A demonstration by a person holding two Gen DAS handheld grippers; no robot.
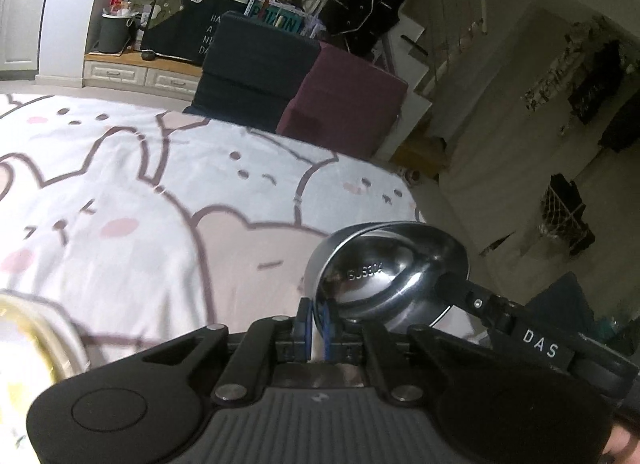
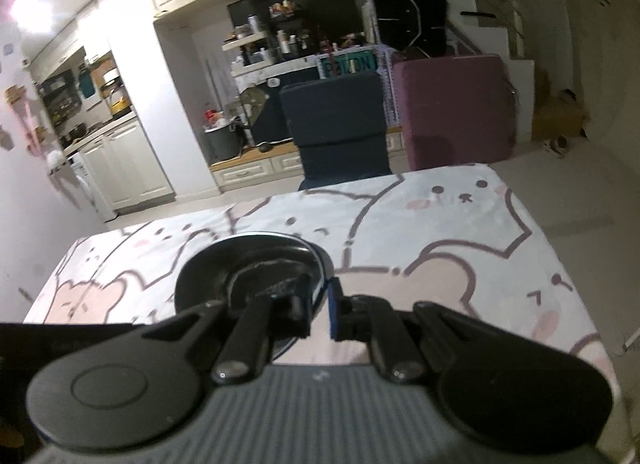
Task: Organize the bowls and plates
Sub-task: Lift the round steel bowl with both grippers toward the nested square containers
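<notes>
A shiny steel bowl (image 1: 384,276) hangs tilted above the table, its stamped inside facing the left wrist camera. My left gripper (image 1: 318,316) is shut on its near left rim, with the blue pads pinching the thin edge. One of the right gripper's fingers (image 1: 480,304) reaches the bowl's right rim from the right. In the right wrist view the same steel bowl (image 2: 224,276) looks dark, and my right gripper (image 2: 320,304) is shut on its right edge, one finger inside and the blue pad outside. The rabbit-print tablecloth (image 2: 440,223) lies below.
A pale dish with a yellowish rim (image 1: 36,328) shows blurred at the lower left on the tablecloth (image 1: 140,183). Past the far table edge stand a dark blue block seat (image 2: 336,127) and a maroon one (image 2: 456,111). The table's right edge drops to the floor.
</notes>
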